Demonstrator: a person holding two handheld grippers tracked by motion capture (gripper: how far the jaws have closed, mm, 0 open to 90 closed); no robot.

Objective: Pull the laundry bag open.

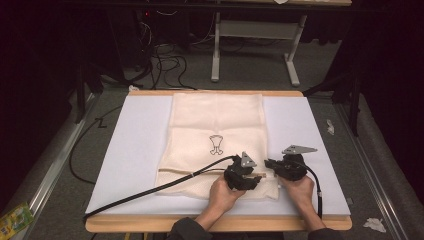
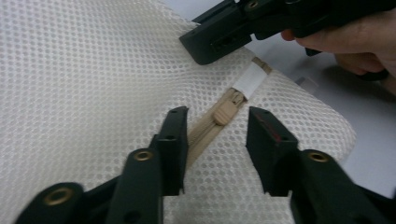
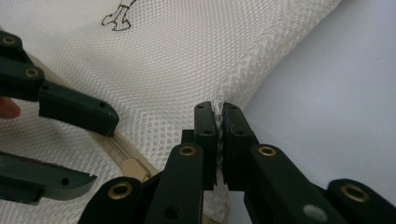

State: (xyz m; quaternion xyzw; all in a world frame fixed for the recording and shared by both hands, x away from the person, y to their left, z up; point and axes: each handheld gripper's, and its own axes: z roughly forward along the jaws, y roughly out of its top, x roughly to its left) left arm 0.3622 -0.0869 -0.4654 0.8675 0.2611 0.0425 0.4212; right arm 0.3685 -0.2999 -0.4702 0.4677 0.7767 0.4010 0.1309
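Right gripper (image 3: 218,122) pinching mesh bag (image 3: 196,60) edge; left gripper (image 2: 217,130) spread astride zipper pull (image 2: 225,112).

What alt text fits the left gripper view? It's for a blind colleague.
Open left tongs straddle the tan zipper pull of a cream mesh bag without touching it. Beyond, the right tongs, held in a hand, pinch the bag's edge near a white tab.
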